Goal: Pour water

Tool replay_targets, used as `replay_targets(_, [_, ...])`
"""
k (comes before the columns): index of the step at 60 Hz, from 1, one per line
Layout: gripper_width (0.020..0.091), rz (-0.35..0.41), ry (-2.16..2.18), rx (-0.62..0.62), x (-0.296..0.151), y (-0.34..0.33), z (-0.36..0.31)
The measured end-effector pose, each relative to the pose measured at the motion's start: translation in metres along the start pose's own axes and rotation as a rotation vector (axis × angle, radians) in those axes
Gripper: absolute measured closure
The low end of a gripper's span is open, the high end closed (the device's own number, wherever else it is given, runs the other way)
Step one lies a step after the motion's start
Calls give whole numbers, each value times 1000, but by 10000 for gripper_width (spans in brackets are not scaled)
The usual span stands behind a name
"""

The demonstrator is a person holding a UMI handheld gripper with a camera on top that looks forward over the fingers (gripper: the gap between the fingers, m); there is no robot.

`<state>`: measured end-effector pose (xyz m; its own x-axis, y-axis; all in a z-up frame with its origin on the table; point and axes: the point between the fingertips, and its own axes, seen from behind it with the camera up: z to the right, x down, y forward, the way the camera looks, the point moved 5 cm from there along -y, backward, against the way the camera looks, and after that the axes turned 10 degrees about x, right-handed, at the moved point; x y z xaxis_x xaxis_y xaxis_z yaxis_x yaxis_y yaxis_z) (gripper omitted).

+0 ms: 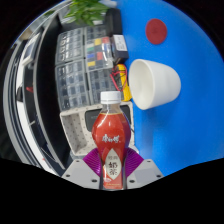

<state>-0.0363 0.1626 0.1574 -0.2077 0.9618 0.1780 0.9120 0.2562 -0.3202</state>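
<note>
Far left, beyond the bottle: a clear plastic organiser with drawers is sitting on the worktop, a green plant behind it. Neither seems to be part of the job.

Centre: the drink bottle, white cap, red label, reddish liquid, is standing between the purple pads of the gripper. The jaws are appearing to clamp its lower body from both sides, with no gap showing at either pad. The grip is sitting low on the label, which is likely leaving the neck free to tip over a rim. The cap is looking closed; whether it is loosened cannot be told.

Right of the bottle, just beyond it: a white cup is lying tilted in this view, mouth facing left toward the bottle, on the blue worktop. It is placed near, so a short carry and tilt should reach it.

Far right, well beyond the cup: a red round mark on the blue surface.

Pose: the gripper is pointing forward, level, with the bottle upright along its axis. No pouring tilt is showing yet. The holding hand is out of sight.
</note>
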Motion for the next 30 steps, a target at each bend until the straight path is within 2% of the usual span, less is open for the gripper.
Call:
replay_targets(8, [837, -48, 180, -20, -5, 3, -1])
replay_targets(30, [837, -68, 251, -16, -18, -2, 0])
